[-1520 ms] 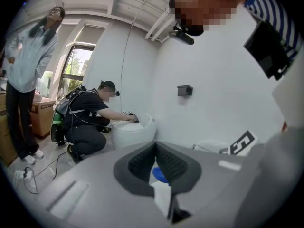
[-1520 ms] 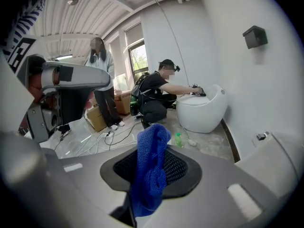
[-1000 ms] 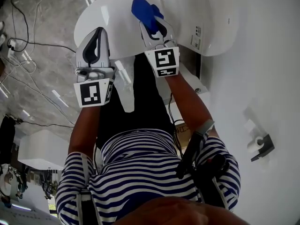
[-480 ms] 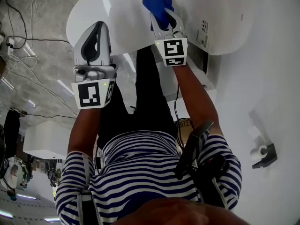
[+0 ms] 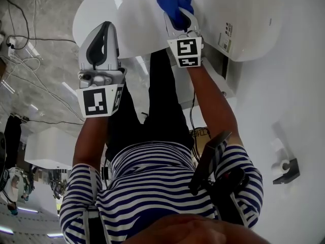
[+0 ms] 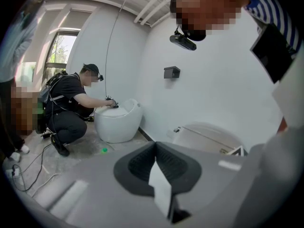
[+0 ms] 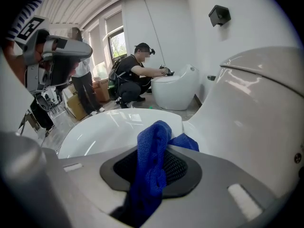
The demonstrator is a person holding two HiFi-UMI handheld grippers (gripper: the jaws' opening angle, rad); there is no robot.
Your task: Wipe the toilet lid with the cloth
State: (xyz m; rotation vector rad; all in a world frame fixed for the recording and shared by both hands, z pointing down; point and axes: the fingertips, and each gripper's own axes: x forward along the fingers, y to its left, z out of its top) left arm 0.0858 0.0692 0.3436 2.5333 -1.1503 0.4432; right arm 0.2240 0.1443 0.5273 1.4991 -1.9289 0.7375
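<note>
The right claw [image 5: 179, 18] grips the blue cloth [image 5: 171, 1], held at the rear of the white toilet lid [image 5: 127, 19]; wiping looks under way. The left claw [image 5: 103, 32] hovers closed and empty. The next move likely calls for a pressed sweep toward the lid's front.

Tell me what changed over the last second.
The right gripper moved forward and slightly to the right over the toilet lid, away from the person, carrying the blue cloth with it. It stayed shut on the cloth; nothing was picked up or let go. The left gripper stayed shut and empty, roughly where it was by the lid's near edge.
</note>
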